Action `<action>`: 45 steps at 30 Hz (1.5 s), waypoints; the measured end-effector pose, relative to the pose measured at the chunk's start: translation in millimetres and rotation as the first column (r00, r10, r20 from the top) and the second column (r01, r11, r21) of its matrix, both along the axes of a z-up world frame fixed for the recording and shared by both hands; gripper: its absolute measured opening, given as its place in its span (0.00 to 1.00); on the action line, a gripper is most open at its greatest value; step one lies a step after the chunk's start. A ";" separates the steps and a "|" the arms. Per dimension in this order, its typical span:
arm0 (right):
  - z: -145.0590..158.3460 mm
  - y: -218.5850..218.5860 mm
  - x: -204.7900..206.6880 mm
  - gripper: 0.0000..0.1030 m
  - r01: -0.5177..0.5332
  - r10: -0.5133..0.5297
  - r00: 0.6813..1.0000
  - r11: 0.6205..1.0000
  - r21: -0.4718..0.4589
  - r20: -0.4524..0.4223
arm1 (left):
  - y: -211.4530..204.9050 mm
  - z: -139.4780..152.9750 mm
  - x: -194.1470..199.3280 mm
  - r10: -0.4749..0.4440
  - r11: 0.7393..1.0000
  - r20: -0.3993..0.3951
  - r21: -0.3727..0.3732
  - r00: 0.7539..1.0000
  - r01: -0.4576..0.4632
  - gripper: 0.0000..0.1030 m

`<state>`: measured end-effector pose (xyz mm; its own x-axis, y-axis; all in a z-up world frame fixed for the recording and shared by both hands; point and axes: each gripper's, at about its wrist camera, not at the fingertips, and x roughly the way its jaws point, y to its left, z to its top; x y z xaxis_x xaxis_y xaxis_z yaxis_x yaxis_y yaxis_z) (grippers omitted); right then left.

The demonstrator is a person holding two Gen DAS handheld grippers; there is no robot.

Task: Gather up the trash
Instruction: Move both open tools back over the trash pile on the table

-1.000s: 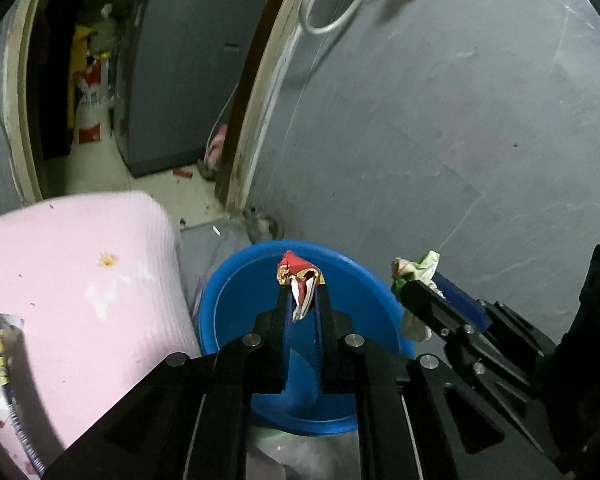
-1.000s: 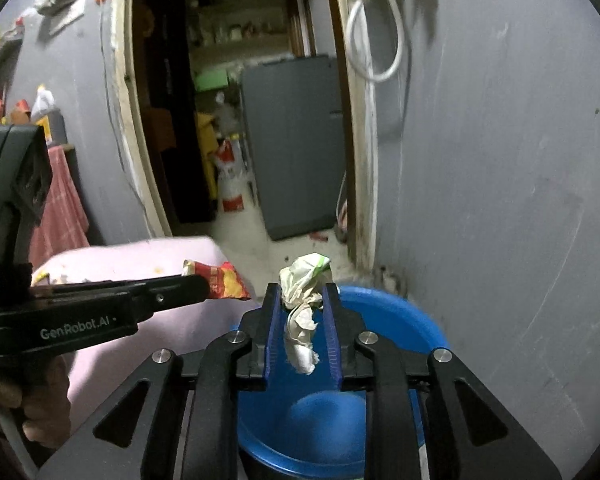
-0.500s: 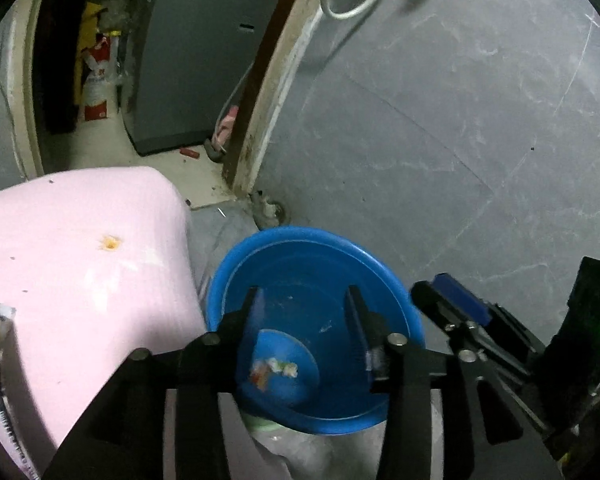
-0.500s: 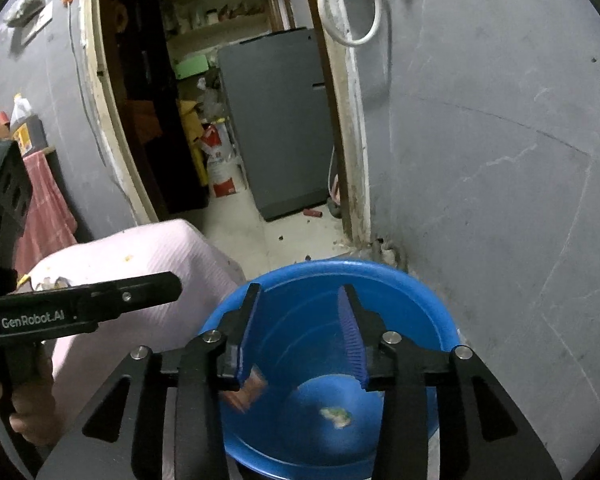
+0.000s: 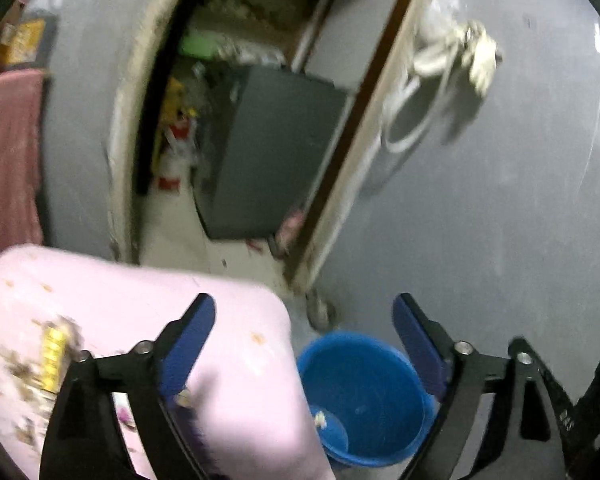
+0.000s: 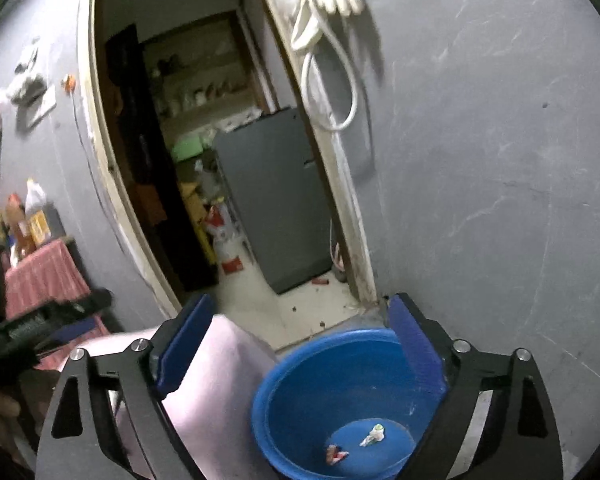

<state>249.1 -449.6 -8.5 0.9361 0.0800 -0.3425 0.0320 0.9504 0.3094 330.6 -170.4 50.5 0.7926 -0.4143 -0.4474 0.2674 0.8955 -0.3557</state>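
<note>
Pink mattress (image 6: 220, 392) beside blue bucket (image 6: 300, 412).

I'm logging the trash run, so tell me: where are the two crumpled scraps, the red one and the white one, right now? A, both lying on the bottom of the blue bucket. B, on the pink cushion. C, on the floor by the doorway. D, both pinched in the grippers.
A: the right wrist view shows the red scrap and the white scrap on the bottom of the blue bucket, while the left gripper and right gripper are open and hold nothing.

Grey wall (image 6: 480, 200), open doorway (image 6: 188, 160), grey fridge (image 6: 276, 200), pale floor (image 6: 312, 308)
</note>
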 end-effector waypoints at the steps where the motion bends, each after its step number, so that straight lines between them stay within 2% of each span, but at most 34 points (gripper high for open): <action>1: 7.5 5.1 0.9 0.95 -0.009 0.009 1.000 1.000 -0.023 -0.008 | 8.4 8.0 -5.0 0.023 0.999 0.023 -0.023 0.999 -0.022 0.95; 3: 19.3 10.8 -2.3 0.96 -0.021 0.021 1.000 0.999 -0.038 0.004 | 17.0 22.1 -11.9 0.032 0.999 0.044 -0.009 0.999 -0.031 0.95; 6: 31.3 23.2 -6.7 0.98 -0.051 0.052 0.999 0.996 -0.076 0.007 | 27.0 27.6 -27.9 0.055 0.998 0.085 0.032 0.995 -0.058 0.95; 9: 44.1 36.8 -15.2 1.00 -0.080 0.083 0.996 0.992 -0.096 0.026 | 48.6 35.3 -46.4 0.090 0.996 0.096 0.019 0.991 -0.092 0.95; 11: 53.2 47.2 -23.7 1.00 -0.093 0.099 0.994 0.989 -0.111 0.046 | 51.9 27.6 -57.6 0.113 0.993 0.107 0.013 0.988 -0.115 0.95; 14: 63.3 61.4 -35.1 1.00 -0.108 0.118 0.990 0.986 -0.126 0.077 | 71.5 31.8 -76.2 0.156 0.987 0.120 0.016 0.980 -0.159 0.96; 19: 76.4 86.8 -52.8 1.00 -0.136 0.154 0.979 0.982 -0.132 0.131 | 103.8 37.3 -108.0 0.227 0.971 0.147 0.046 0.963 -0.236 0.98; 24: 83.5 116.1 -67.6 1.00 -0.168 0.194 0.963 0.975 -0.146 0.187 | 128.4 28.0 -130.8 0.282 0.951 0.158 0.081 0.946 -0.297 0.98; 30: 85.4 152.2 -81.8 1.00 -0.210 0.248 0.938 0.962 -0.172 0.240 | 161.8 21.8 -160.0 0.350 0.920 0.186 0.116 0.918 -0.374 0.98; 37: 75.1 188.3 -93.4 1.00 -0.242 0.295 0.914 0.948 -0.209 0.280 | 184.2 15.1 -176.2 0.385 0.890 0.233 0.163 0.893 -0.426 0.98; 41: 62.1 204.3 -92.4 1.00 -0.253 0.311 0.911 0.940 -0.228 0.272 | 192.2 1.9 -178.5 0.384 0.885 0.241 0.181 0.891 -0.430 0.98; 45: 41.0 214.5 -84.5 1.00 -0.273 0.326 0.918 0.932 -0.237 0.225 | 196.3 -21.1 -176.8 0.375 0.880 0.228 0.218 0.899 -0.422 0.98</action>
<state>164.6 -235.0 32.6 0.9360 0.3261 -0.1325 -0.3187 0.9449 0.0744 153.9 25.8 29.4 0.9405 0.0630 -0.3339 -0.0953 0.9921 -0.0813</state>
